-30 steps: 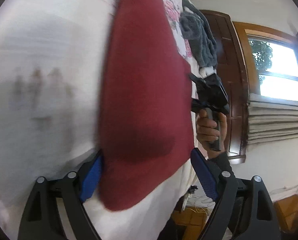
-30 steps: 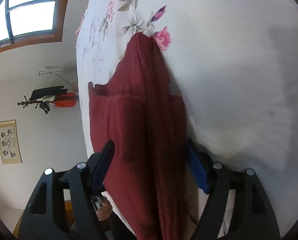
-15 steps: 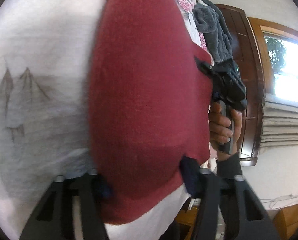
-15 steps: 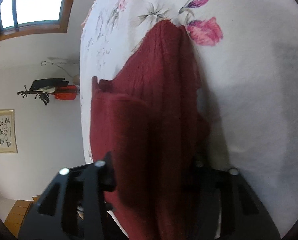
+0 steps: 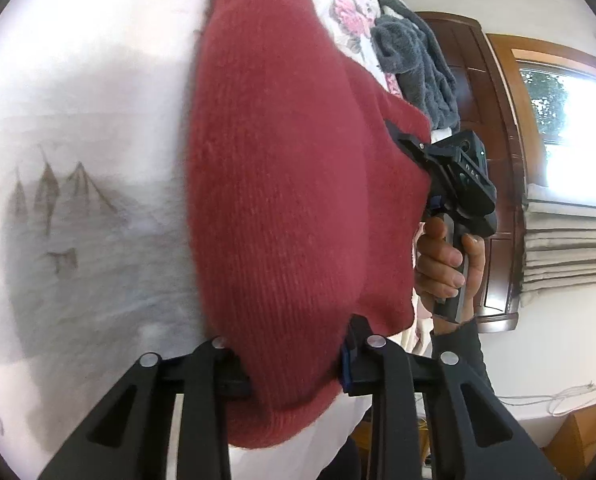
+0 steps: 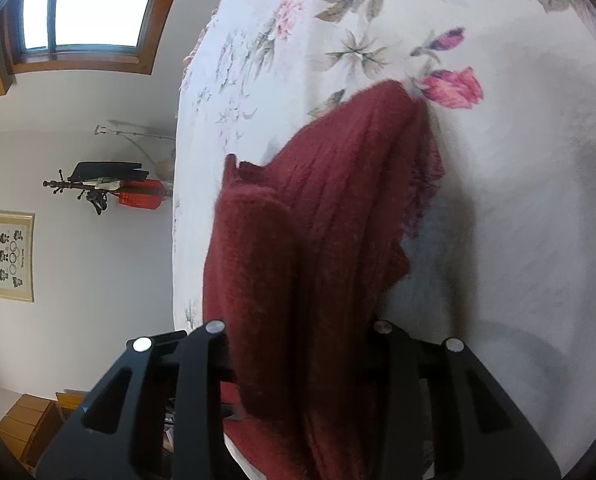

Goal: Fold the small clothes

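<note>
Both grippers now clamp the red sweater at the bed's near edge.

Left gripper point(image 5: 294, 364) and right gripper point(image 6: 298, 356) have closed from wide open a second ago onto the red sweater point(image 5: 282, 184), so the next fold looks ready to be lifted. Farther off, the left view alone shows the hand point(image 5: 446, 268) holding the right tool and grey clothes point(image 5: 418, 68) near the bed's point(image 6: 518, 184) far edge; the right view alone shows the sweater's already folded layers.

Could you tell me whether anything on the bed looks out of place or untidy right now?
Mostly the grey fleece garment, crumpled in a heap on the floral bedspread beyond the red sweater, clearly not yet folded. The sweater's far edge also looks rumpled and uneven where it meets the bedspread.
</note>
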Demonstrator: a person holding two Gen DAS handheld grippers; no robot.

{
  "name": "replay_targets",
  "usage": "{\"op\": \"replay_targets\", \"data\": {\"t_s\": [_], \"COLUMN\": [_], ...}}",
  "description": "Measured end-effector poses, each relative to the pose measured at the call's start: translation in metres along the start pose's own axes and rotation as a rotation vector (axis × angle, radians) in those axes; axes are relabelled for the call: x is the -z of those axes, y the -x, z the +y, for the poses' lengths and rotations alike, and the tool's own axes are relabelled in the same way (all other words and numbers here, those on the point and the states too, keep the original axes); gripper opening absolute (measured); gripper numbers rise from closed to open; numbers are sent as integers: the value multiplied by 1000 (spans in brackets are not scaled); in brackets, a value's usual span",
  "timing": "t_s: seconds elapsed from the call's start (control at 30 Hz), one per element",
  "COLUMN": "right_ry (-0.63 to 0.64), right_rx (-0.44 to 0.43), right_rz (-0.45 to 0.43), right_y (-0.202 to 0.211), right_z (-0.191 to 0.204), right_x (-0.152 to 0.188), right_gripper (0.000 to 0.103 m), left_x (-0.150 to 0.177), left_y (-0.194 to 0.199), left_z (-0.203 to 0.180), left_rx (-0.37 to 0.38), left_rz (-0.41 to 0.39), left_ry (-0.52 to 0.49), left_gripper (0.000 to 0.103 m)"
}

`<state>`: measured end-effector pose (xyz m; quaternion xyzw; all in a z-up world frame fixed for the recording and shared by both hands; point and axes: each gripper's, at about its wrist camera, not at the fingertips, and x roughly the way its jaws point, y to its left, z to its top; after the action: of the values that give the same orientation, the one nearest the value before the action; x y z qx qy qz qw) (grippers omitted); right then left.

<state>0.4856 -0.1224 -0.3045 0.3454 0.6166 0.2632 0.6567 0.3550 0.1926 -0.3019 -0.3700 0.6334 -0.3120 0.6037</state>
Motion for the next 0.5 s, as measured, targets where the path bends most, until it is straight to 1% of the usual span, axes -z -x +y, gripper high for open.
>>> {"op": "replay_targets", "data": {"t_s": [0.33,0.5], "right_ry": [35,57], "right_rx": [-24,-52], "right_rz": [-13,-3], "right_y": [0,-9], "right_z": [36,58], "right_x": [10,22], "right_gripper": [31,31], "left_x": [10,26], "left_y": [38,64], "left_z": [-15,-16], "left_rx": [0,-11], "left_rz": [-46,-75], "left_ry": [-48,-68], "left_gripper": [28,28]}}
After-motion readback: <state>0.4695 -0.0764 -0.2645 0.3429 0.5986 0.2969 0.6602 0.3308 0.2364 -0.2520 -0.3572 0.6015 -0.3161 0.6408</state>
